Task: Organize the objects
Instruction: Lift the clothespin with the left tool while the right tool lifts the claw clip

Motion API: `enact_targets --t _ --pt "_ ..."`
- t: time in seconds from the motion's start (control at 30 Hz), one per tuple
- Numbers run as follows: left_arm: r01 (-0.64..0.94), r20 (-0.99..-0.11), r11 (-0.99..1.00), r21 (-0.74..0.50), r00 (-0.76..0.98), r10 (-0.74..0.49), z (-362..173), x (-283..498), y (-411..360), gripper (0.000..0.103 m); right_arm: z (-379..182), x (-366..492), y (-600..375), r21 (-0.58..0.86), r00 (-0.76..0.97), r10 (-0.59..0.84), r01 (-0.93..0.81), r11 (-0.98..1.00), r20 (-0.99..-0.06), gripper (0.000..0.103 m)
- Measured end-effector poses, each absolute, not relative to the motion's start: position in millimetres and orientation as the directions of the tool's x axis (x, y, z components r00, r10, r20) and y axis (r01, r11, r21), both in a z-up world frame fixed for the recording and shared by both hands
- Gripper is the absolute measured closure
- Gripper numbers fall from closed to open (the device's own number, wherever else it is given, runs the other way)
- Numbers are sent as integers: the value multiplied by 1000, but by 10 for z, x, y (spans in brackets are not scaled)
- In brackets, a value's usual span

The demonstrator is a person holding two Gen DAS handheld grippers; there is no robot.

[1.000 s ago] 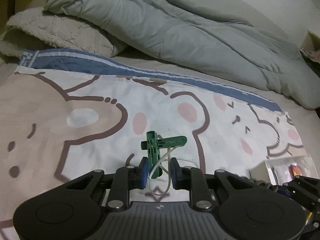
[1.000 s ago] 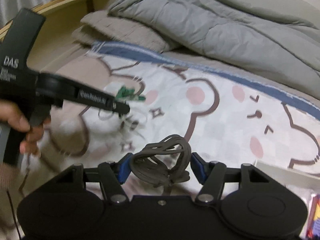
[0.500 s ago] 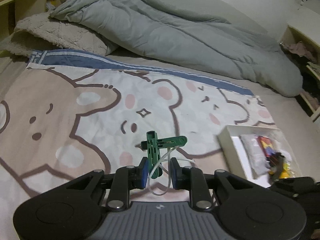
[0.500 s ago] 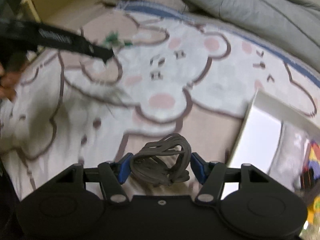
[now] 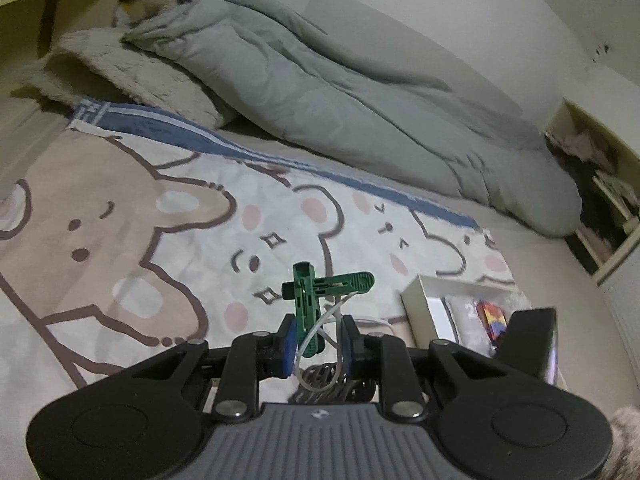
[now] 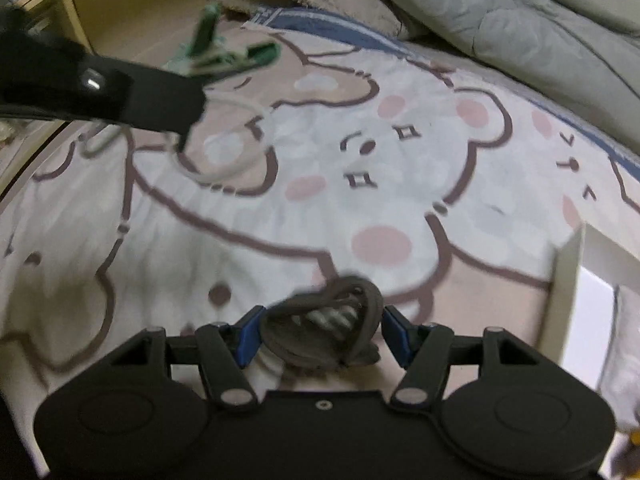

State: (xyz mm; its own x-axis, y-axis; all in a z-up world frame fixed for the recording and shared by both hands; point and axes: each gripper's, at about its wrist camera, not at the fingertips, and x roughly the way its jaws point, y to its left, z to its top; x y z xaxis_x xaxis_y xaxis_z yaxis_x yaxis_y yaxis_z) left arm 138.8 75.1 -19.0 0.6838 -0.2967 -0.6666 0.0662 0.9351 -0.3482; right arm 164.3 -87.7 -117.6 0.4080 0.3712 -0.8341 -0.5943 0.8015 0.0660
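Observation:
My left gripper (image 5: 318,340) is shut on a green plastic clip (image 5: 310,296) crossed with a second green clip, and a white cord loop (image 5: 320,344) hangs from them. It hovers above the bear-print blanket (image 5: 120,240). In the right wrist view the same left gripper (image 6: 188,120) shows as a black arm at upper left, with the green clips (image 6: 224,52) and cord (image 6: 228,168). My right gripper (image 6: 322,334) is shut on a dark grey claw hair clip (image 6: 332,320). It shows low in the left wrist view, with the hair clip (image 5: 328,378) under the left fingers.
An open white box (image 5: 424,308) with packets and a colourful item lies on the blanket at right; its wall (image 6: 568,276) shows in the right view. A grey duvet (image 5: 340,92) and fuzzy pillow (image 5: 120,76) lie behind. Wooden shelving (image 6: 120,8) stands at left.
The left gripper has risen and swung right, bringing the white box into its view. The right gripper has moved in under it, so the left gripper looms larger. Both grips are unchanged.

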Motion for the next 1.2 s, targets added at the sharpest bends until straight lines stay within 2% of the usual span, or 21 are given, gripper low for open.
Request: enact_targets --t 0.23,0.53,0.8,0.97,1.2 --pt "65 -650 933 -353 701 -295 -141 1406 911 79 -1089 1708 -724 30 406 345 -611 791 -846 42" --pt "44 -653 930 -365 699 -290 -176 1423 990 79 -1040 1884 -487 15 508 383 -588 809 -771 38" --pt "7 -638 924 -382 721 -270 -130 1429 1191 79 -1231 2183 -151 64 497 403 -567 821 -769 49" --pt "14 -637 927 -374 723 -268 -123 1431 1262 79 -1082 2151 -236 111 481 447 -577 809 -754 47" --pt "43 -638 924 -380 711 -295 -122 1436 1244 79 -715 1902 -794 -5 484 396 -638 770 -780 46"
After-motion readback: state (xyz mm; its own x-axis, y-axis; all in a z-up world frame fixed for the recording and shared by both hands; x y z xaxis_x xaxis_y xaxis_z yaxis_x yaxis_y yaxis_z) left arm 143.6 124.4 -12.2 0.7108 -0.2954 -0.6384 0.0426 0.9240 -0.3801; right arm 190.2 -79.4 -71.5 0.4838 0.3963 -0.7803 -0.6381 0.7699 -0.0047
